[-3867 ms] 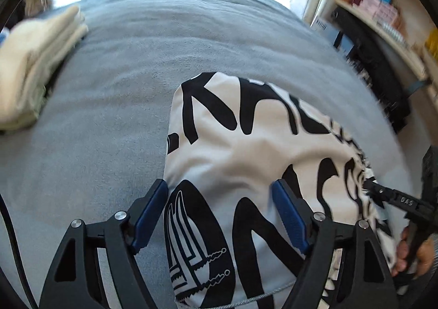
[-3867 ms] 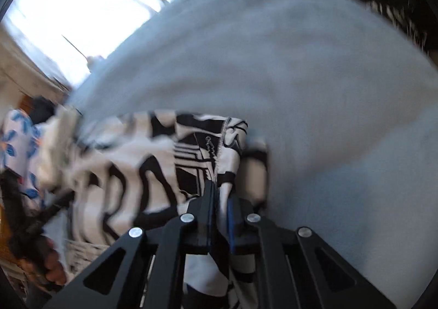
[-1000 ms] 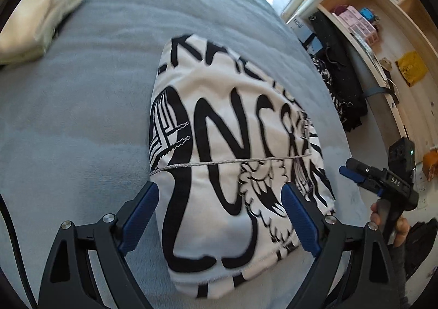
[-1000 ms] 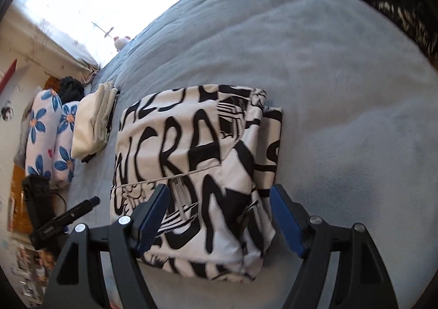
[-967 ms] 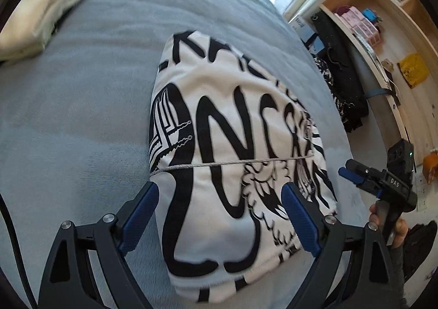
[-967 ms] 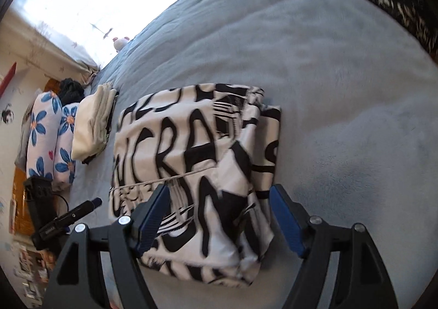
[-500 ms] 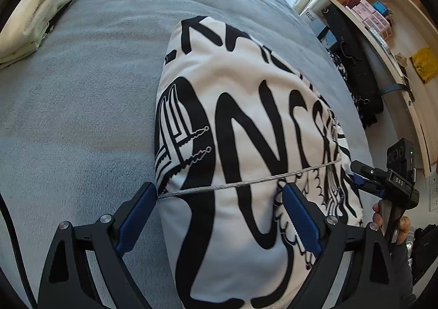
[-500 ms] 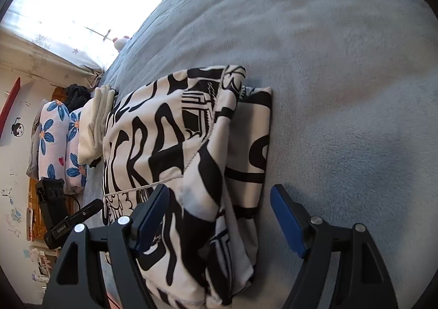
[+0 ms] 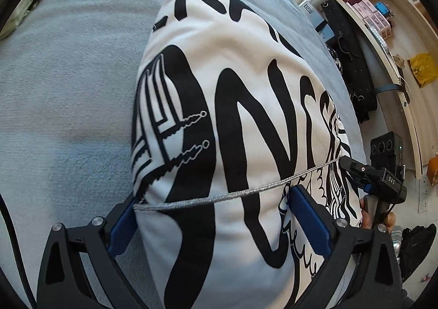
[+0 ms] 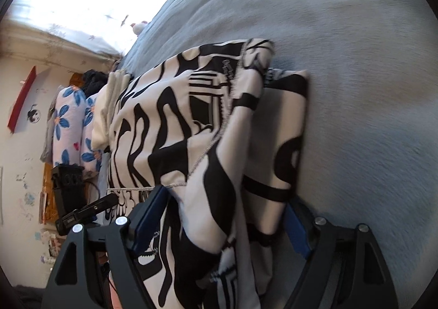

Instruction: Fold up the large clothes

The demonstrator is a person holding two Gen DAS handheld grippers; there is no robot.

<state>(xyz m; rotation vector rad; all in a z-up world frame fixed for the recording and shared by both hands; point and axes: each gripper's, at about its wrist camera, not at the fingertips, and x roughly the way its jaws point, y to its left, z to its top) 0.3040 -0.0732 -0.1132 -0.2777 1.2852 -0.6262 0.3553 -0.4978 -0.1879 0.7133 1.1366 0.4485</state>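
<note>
My left tongs (image 9: 216, 218) and right tongs (image 10: 221, 221) had just been widening, both released, straddling the folded garment (image 9: 246, 90) on the bed (image 9: 68, 76).

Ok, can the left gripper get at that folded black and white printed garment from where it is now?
Probably yes. The left gripper has just been opening its jaws and straddles the near end of the folded black-and-white printed garment on the grey bed cover, pads apparently not pressing it. Nothing lies in between.
</note>
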